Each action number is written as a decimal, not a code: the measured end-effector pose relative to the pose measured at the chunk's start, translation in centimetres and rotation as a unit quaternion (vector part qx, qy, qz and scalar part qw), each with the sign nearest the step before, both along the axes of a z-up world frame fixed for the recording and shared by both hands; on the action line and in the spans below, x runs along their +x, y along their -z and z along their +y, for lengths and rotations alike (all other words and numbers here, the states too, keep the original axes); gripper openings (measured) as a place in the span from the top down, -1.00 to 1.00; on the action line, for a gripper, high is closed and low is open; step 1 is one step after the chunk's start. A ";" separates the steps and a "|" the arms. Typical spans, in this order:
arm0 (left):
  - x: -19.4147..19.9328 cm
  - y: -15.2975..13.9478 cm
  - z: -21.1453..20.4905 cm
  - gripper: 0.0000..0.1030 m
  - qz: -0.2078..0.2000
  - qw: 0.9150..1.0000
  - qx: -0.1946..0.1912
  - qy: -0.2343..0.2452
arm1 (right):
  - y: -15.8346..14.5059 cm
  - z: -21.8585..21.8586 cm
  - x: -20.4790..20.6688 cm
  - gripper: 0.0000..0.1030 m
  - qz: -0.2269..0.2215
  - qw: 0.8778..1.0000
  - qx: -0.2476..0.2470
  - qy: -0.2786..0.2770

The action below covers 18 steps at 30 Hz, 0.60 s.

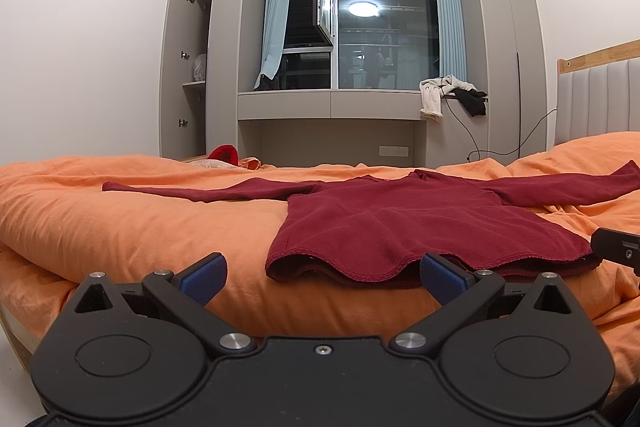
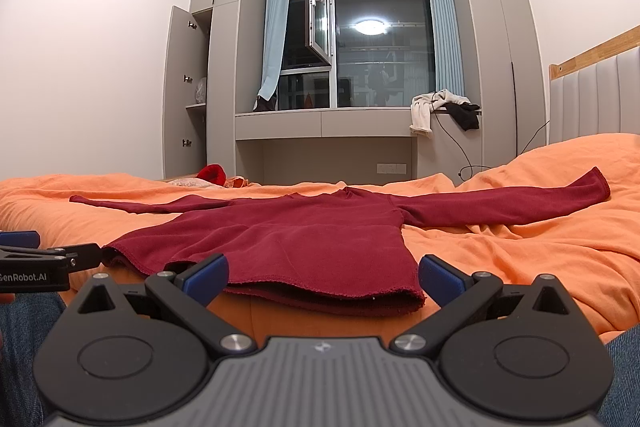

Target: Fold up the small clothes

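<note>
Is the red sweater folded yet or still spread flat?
Spread flat: the red sweater lies on the orange bedcover with both sleeves stretched outward, nothing folded.

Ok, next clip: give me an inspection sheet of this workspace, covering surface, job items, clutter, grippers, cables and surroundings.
Surface: bed with rumpled orange duvet.
Job's things: dark red long-sleeved top lying flat, both sleeves spread out, hem toward the cameras; not yet folded.
Clutter: bright red item at the far edge of the bed; white and black clothes heaped on the window ledge.
Grippers: left gripper open, just short of the hem; right gripper open, at the hem's other end; neither holds cloth.
Cables: black cable hanging from the ledge toward the floor.
Surroundings: grey wardrobe with one open door, window with a tilted sash, blue curtains, padded headboard.
</note>
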<state>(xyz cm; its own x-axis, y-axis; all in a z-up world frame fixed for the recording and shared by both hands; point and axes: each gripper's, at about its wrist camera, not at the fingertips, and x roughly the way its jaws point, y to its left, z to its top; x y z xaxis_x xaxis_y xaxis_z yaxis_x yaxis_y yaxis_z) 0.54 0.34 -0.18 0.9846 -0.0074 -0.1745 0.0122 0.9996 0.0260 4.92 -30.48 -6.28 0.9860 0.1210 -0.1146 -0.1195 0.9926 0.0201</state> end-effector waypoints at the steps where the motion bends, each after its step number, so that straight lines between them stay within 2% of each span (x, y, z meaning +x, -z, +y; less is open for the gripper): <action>1: 0.0 0.0 0.0 -0.99 0.000 1.000 0.000 0.000 | 0.0 0.0 0.0 -1.00 0.000 1.000 0.000 0.000; 13: 0.2 0.1 0.0 -0.99 0.005 1.000 0.000 0.000 | 0.0 0.0 0.0 -1.00 0.002 1.000 0.000 0.000; 18: 1.4 -0.3 -0.3 -0.99 0.033 0.999 -0.001 0.002 | -0.3 0.0 0.8 -1.00 0.036 0.999 0.009 0.001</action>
<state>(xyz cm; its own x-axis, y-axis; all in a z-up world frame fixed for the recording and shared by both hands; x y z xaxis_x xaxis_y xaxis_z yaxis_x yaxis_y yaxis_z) 1.92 0.07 0.09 0.9709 -0.0111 -0.2392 0.0172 0.9996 0.0235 5.71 -30.50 -6.01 0.9753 0.1223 -0.1840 -0.1157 0.9922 0.0457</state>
